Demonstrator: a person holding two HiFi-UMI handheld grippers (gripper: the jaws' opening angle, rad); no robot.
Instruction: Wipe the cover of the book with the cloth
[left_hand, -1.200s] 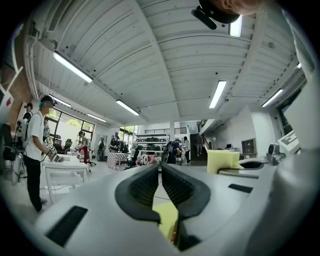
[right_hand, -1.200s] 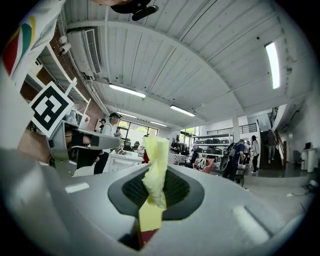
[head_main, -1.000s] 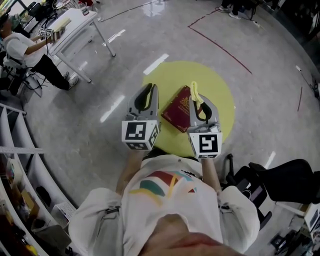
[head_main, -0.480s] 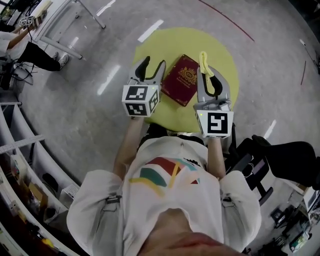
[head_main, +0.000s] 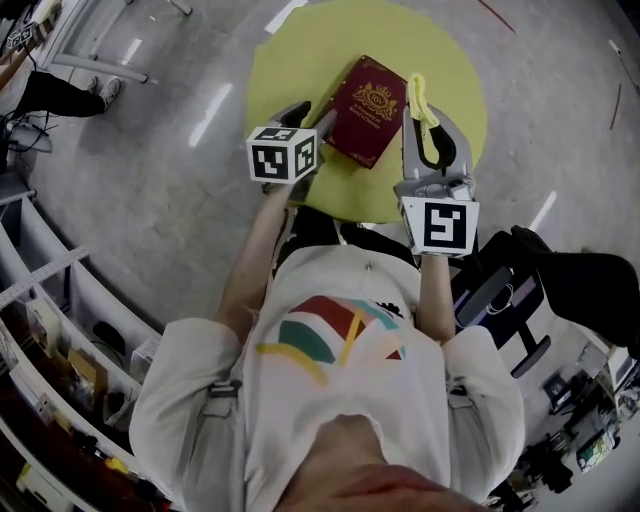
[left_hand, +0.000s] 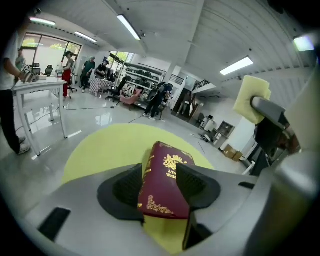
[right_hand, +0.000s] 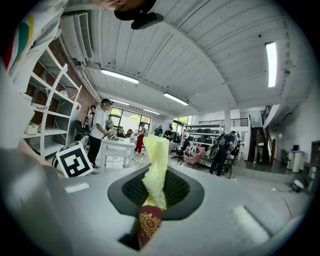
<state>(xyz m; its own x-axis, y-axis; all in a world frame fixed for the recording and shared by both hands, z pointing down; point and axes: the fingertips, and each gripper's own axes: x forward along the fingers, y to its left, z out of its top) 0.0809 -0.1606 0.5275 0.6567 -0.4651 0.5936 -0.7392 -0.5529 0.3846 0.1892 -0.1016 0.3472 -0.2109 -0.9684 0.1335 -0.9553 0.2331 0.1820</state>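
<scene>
1. Round yellow surface (head_main: 290, 60), grey floor around it; book (head_main: 368, 105) flat on it, maroon cover up.
2. Left gripper (head_main: 312, 115): lowered to the book's near corner within the last second; jaws just opened wide, corner between them, unclamped.
3. Right gripper (head_main: 428, 125): closed on yellow cloth (head_main: 418, 98), beside the book's right edge.
4. Judgement: steadying grip next; wiping not begun.

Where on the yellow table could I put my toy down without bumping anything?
The yellow table is bare along its far edge beyond the book and on its left side past the left gripper. The near middle is crowded: the left gripper's jaws have just been opening around the book's corner, and the right gripper holds the cloth beside it.
</scene>
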